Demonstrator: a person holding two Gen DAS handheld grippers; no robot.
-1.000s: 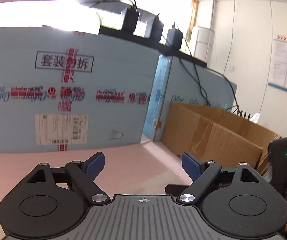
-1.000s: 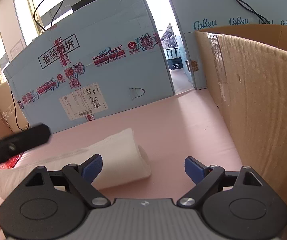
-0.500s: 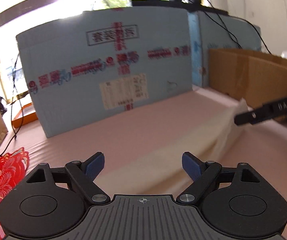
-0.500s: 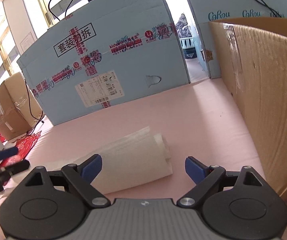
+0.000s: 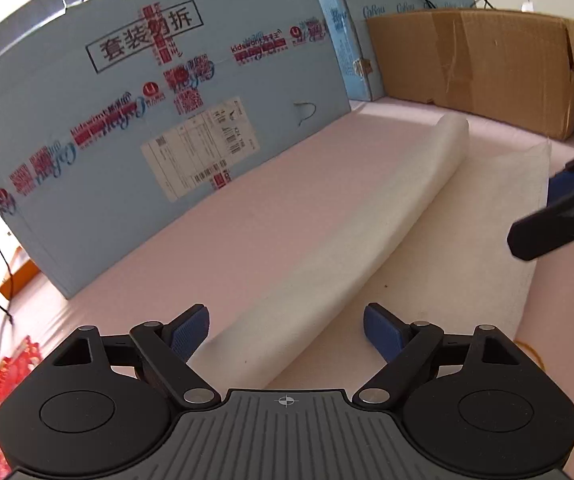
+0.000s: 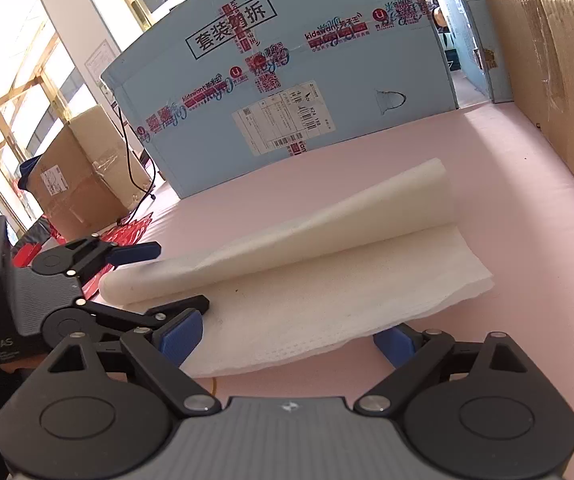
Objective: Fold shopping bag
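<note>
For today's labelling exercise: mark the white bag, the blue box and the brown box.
white bag [image 6: 327, 304]: right wrist view, flat lower layer.
blue box [image 5: 135, 160]: left wrist view, front face.
brown box [image 5: 479, 64]: left wrist view, side panel.

Two matching black hand-held grippers with blue finger pads.
Left gripper [image 5: 286, 330]: ribbed grey centre plate with a small crosshair mark, round black discs either side, angled black link arms pinned with silver screws, textured blue fingertips [image 5: 189, 330]. Right gripper [image 6: 287, 338]: same build, same silver screws, blue pads [image 6: 179, 336]. White "DAS" lettering on the left one's black side, seen from the right camera.
</note>
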